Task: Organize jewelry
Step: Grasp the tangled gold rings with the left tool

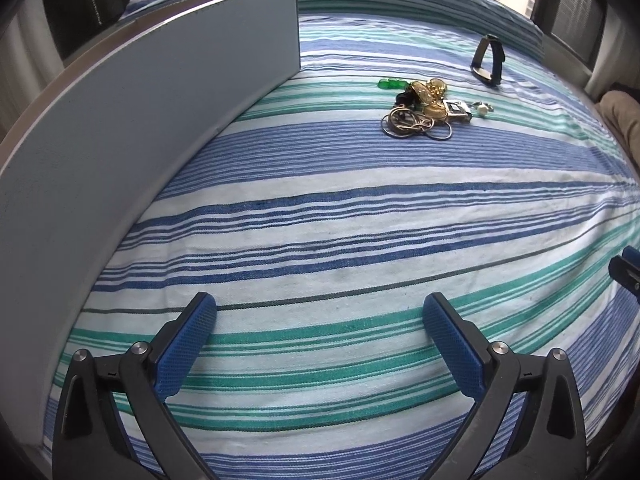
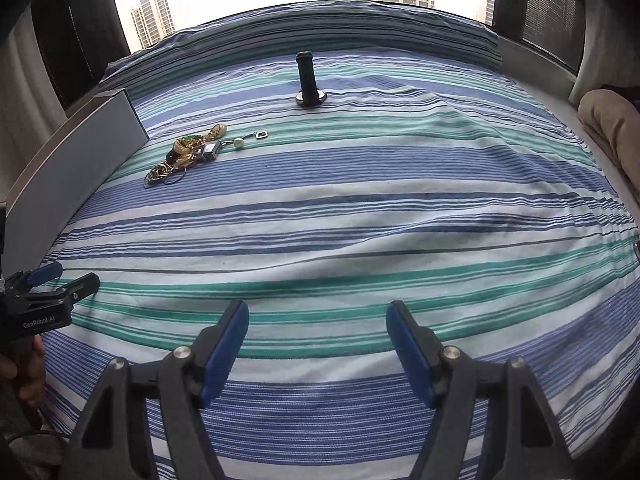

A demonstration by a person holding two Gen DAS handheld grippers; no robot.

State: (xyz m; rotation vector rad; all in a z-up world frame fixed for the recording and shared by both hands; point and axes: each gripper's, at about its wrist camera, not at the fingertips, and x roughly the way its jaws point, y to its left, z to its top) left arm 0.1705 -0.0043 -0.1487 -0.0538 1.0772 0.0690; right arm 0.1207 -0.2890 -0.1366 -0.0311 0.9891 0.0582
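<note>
A tangled pile of jewelry [image 1: 424,110] lies on the striped bedspread [image 1: 320,208]: gold pieces, thin hoops, green beads and a pearl earring. It also shows in the right wrist view [image 2: 188,156]. A dark wristwatch [image 1: 487,62] stands on edge behind it, also seen in the right wrist view [image 2: 309,80]. A grey box [image 1: 120,120] stands to the left of the pile. My left gripper [image 1: 320,316] is open and empty, well short of the pile. My right gripper [image 2: 317,320] is open and empty, to the right of the left one [image 2: 52,280].
The grey box also shows at the left of the right wrist view [image 2: 80,160]. A window with tower blocks lies beyond the bed. A tan cushion [image 2: 612,128] sits at the right edge. Wide striped bedspread lies between the grippers and the jewelry.
</note>
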